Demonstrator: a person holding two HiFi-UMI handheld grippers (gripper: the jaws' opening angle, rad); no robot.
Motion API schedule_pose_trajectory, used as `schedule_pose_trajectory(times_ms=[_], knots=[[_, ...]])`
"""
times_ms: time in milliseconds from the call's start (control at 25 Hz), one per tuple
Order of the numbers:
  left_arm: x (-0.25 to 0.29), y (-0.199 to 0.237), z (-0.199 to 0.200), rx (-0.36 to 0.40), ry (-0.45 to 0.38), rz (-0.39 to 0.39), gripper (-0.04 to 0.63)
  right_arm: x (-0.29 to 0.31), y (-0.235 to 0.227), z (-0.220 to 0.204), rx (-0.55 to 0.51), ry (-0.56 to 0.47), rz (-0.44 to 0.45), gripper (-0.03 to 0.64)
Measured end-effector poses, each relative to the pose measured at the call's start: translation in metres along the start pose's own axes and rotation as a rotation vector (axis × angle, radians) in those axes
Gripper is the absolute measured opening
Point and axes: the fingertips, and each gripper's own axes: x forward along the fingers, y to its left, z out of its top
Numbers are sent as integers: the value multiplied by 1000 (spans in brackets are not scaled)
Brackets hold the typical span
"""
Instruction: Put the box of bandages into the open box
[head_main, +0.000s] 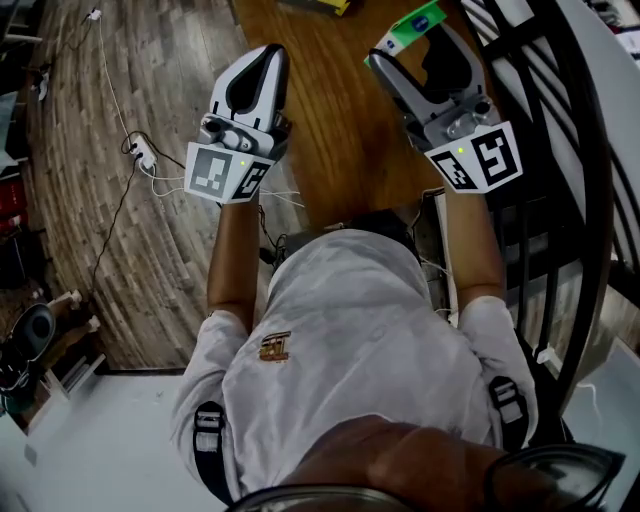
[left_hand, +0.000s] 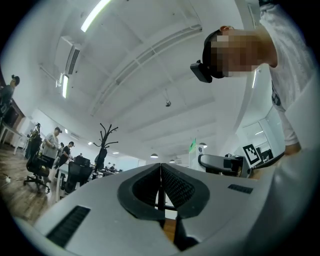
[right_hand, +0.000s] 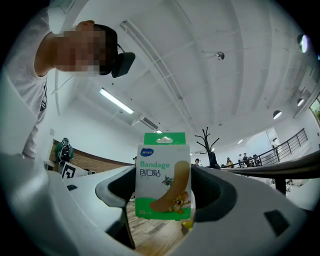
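Only the head view shows the setting. Both grippers are held out over a brown wooden table (head_main: 340, 140), the left gripper (head_main: 262, 62) near its left edge and the right gripper (head_main: 412, 45) further right. A plank floor (head_main: 70, 230) to the left carries a white cable and a power strip (head_main: 143, 157). From here the bandage box (head_main: 412, 24) is only a green-and-white sliver at the far tip of the right gripper.

The right gripper view shows the box properly. It stands upright, pinched by its sides between the two dark pads (right_hand: 212, 192), with table wood visible below it. Its front reads "Bandage" in green, with "创口贴" beneath. A blue oval logo at top left is too small to read. There is also a drawn plaster with a cartoon cat and mouse, and a green hang tab on top. The bottom green band starts with "26"; the rest is unclear. A small yellow thing (right_hand: 186, 226) lies just beyond.

The left gripper view shows that gripper's fingers pressed together with nothing between them. It alone shows the right gripper side-on at the right with its marker cube (left_hand: 252, 153). A coat stand (left_hand: 105, 140) stands further off, and people sit at desks on the far left.
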Motion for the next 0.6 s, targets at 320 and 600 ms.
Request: schedule_pose_trajectory(times_ms=[320, 600], knots=[[53, -5, -26, 43, 37, 52, 20, -5, -66, -5, -16, 24, 8, 314], [77, -8, -34, 60, 60, 49, 20, -1, -91, -1, -6, 19, 25, 314]])
